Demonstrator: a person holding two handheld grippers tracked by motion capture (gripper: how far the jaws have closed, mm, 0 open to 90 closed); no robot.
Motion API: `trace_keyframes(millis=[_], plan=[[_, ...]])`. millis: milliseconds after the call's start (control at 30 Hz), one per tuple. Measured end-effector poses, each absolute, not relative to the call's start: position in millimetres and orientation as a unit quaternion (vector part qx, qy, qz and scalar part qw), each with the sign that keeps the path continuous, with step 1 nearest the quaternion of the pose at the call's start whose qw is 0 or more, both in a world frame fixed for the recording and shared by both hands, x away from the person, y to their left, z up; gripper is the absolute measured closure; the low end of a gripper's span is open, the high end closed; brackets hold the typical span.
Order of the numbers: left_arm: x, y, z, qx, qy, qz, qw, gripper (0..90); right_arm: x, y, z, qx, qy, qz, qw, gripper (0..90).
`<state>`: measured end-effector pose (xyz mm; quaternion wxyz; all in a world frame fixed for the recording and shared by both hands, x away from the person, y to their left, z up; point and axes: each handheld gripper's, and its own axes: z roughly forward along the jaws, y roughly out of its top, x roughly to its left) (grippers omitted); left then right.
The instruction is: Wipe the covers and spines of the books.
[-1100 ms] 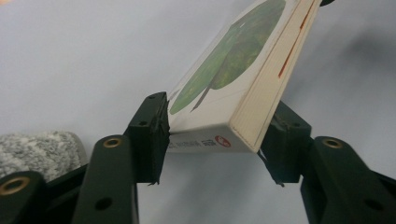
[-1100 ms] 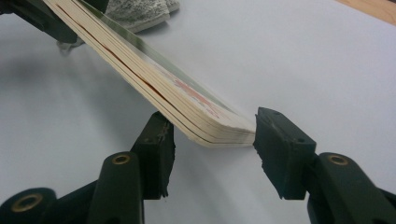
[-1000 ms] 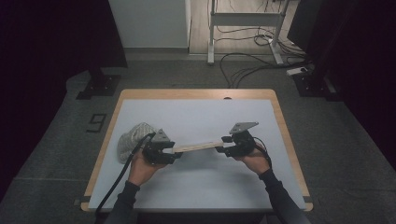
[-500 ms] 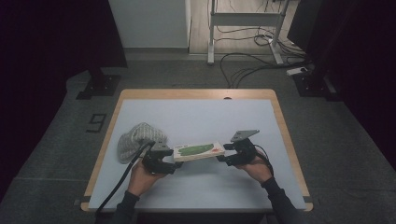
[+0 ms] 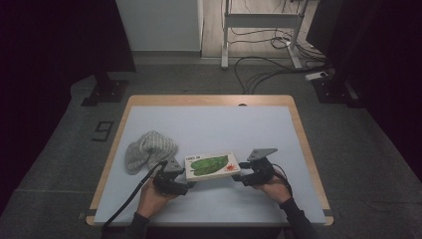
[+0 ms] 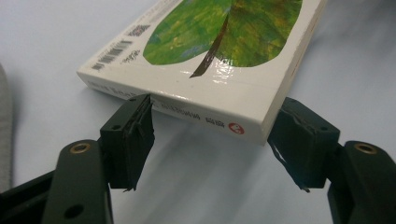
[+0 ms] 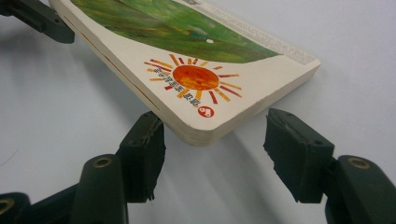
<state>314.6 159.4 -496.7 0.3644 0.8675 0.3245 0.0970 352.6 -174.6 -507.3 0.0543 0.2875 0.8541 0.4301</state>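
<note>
A white board book [image 5: 211, 165] with a green leaf and an orange sun on its cover lies cover up near the front of the pale table [image 5: 209, 124]. My left gripper [image 5: 185, 176] sits at its left end. In the left gripper view the spine [image 6: 187, 109] lies just past my left gripper [image 6: 210, 144], whose jaws have just been opening and do not clamp it. My right gripper [image 5: 242, 172] is at the book's right end. In the right gripper view the sun corner [image 7: 196, 79] pokes between the jaws of my right gripper [image 7: 215, 149], which have just been opening, with a gap at one pad.
A grey knitted cloth [image 5: 148, 148] lies bunched on the table left of the book, close to my left hand. The left gripper's black cable [image 5: 130, 199] trails off the front edge. Bare tabletop stretches behind the book to the wooden rim [image 5: 209, 99].
The book was held up edge-on between both grippers. It has since turned cover up and come down onto the table nearer the person. Both pairs of jaws stand wider.
</note>
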Motion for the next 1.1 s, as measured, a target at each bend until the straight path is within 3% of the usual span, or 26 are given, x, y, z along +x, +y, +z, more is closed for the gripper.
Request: trace_keyframes(millis=[900, 1100], plan=[[306, 154, -521, 0.879, 0.312, 0.098, 0.348, 31.7, 341, -179, -530, 0.276, 0.860, 0.423, 0.068, 36.4], [307, 159, -517, 0.877, 0.313, 0.091, 0.354, 28.1, 342, -185, -525, 0.282, 0.851, 0.438, 0.067, 35.4]])
